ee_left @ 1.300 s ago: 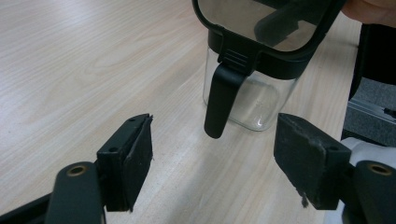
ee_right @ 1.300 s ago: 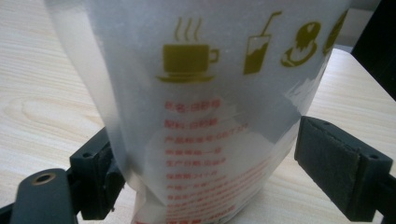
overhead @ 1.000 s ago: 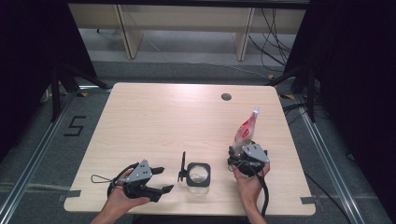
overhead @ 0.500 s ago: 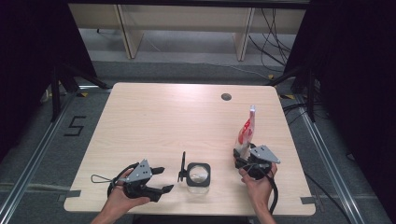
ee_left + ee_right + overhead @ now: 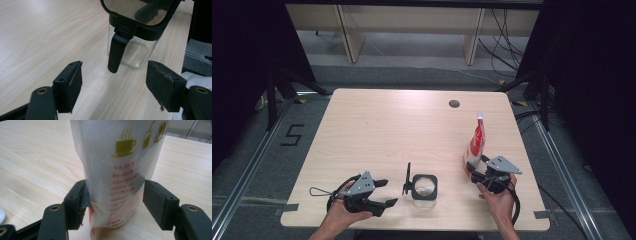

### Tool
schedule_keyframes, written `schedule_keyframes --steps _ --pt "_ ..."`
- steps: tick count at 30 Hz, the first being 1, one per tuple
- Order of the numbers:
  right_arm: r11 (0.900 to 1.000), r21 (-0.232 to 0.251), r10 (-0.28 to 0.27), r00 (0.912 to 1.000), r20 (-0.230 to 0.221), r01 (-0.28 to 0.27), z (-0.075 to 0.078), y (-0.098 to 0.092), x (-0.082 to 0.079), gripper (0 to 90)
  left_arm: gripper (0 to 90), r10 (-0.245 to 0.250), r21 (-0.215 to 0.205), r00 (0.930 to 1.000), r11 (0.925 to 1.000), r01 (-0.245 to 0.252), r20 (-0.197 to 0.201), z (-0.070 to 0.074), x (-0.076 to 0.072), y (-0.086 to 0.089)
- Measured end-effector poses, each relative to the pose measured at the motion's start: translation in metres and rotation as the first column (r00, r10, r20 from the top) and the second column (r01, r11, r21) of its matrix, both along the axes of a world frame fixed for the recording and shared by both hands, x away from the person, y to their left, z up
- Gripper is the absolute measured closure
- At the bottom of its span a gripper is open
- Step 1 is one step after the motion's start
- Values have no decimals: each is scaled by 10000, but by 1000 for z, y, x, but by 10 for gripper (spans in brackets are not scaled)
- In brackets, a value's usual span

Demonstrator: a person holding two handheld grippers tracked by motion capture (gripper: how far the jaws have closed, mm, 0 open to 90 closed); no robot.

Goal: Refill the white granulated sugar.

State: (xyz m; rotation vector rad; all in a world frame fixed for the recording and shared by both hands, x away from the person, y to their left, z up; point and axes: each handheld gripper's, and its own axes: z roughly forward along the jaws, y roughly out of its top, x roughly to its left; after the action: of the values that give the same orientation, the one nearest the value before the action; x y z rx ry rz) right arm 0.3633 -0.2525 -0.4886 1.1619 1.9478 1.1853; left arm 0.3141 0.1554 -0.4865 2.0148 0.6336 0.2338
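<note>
A tall red and white pouch (image 5: 475,141) stands upright on the wooden table (image 5: 387,130) at the right. My right gripper (image 5: 474,172) reaches it low down from the near side. In the right gripper view the pouch (image 5: 120,170), printed with cup symbols and red text, sits between the jaws, which have just been closing. Both pads press its lower part, so the right gripper (image 5: 113,200) is shut on it. A clear jar (image 5: 424,187) with a black lid stands at front centre. My left gripper (image 5: 387,192) rests open to its left. In the left gripper view the jar (image 5: 132,32) with its black latch (image 5: 115,55) lies ahead of the left gripper (image 5: 113,85).
A round cable hole (image 5: 454,104) sits near the table's far edge. The front edge runs just under both hands. Dark stands and cables flank the table on the floor, and a floor mark "5" (image 5: 292,135) lies to the left.
My right gripper has slid right and toward the person along the pouch's foot, and its jaws have narrowed onto the pouch. The pouch now stands straighter. The left gripper and the jar have not moved.
</note>
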Motion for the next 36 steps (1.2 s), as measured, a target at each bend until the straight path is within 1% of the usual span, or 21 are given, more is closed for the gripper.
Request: schedule_keyframes --steps 2,6,7,8,10,12,13,14,15,16,18,22,23,24,25,26,27,28,29,32,36 --pt "9997 -227 105 9999 126 -102 1 -3 -1 408 291 18 -67 10000 10000 -18 -21 0 0 0" --pt "9997 -167 182 9998 31 -181 2 -7 -1 422 290 -37 14 10000 10000 37 -19 0 0 0" --pt "9998 -79 205 9998 -8 -205 2 -7 -1 425 290 -115 21 9997 9999 115 196 1 1 0" --pt "9998 -79 205 9998 -8 -205 2 -7 -1 425 290 -115 21 9997 9999 115 196 1 1 0" --pt "9999 34 160 9998 -94 -160 2 -7 -3 428 290 -72 69 9996 10000 71 255 1 1 0" --pt "9999 -157 -20 9999 102 21 1 -5 -4 421 290 -87 148 9998 9999 84 191 2 1 0" --pt "9999 6 -127 9999 96 127 0 -3 -5 398 290 -87 148 9998 9999 84 191 2 1 0" --pt "9999 6 -127 9999 96 127 0 -3 -5 398 290 76 14 10000 10000 -76 15 1 -1 0" --pt "9995 -47 -320 9994 141 321 -1 -1 -6 361 290 -17 18 10000 10000 17 1 1 0 0" --pt "9975 -157 -682 9965 480 690 -2 1 -5 301 290 -95 16 9999 10000 95 75 1 0 0" --pt "9962 -7 -866 9956 347 867 -2 2 -5 281 289 -88 97 9999 9999 87 104 1 0 -1" --pt "9919 33 -1272 9898 644 1272 -8 12 -3 243 288 -56 83 10000 10000 56 75 0 0 -2" --pt "9870 223 -1599 9856 542 1589 -9 20 -3 229 288 -46 94 10000 9999 46 61 0 0 -2" --pt "9871 132 -1602 9844 728 1597 -10 21 -1 230 288 -101 130 9999 9999 100 128 0 1 -2" --pt "9841 156 -1779 9817 686 1772 -10 24 -1 230 288 -101 130 9999 9999 100 128 0 1 -2" --pt "9800 239 -1990 9770 761 1977 -11 27 1 229 288 -35 -55 10000 10000 35 -48 0 0 -3" --pt "9778 364 -2090 9741 862 2066 -12 29 3 227 288 6 4 10000 10000 -6 14 0 0 -3" --pt "9731 473 -2286 9711 692 2257 -13 32 2 228 288 -72 71 10000 9999 71 47 1 0 -2" --pt "9755 322 -2198 9717 868 2177 -15 32 5 233 288 -113 48 9999 9999 112 108 0 1 -2" --pt "9747 420 -2227 9703 941 2196 -19 34 9 240 288 -63 4 10000 10000 63 19 0 0 -3" --pt "9662 421 -2577 9588 1197 2545 -23 35 13 251 288 -108 31 9999 9999 108 -32 0 0 -3"
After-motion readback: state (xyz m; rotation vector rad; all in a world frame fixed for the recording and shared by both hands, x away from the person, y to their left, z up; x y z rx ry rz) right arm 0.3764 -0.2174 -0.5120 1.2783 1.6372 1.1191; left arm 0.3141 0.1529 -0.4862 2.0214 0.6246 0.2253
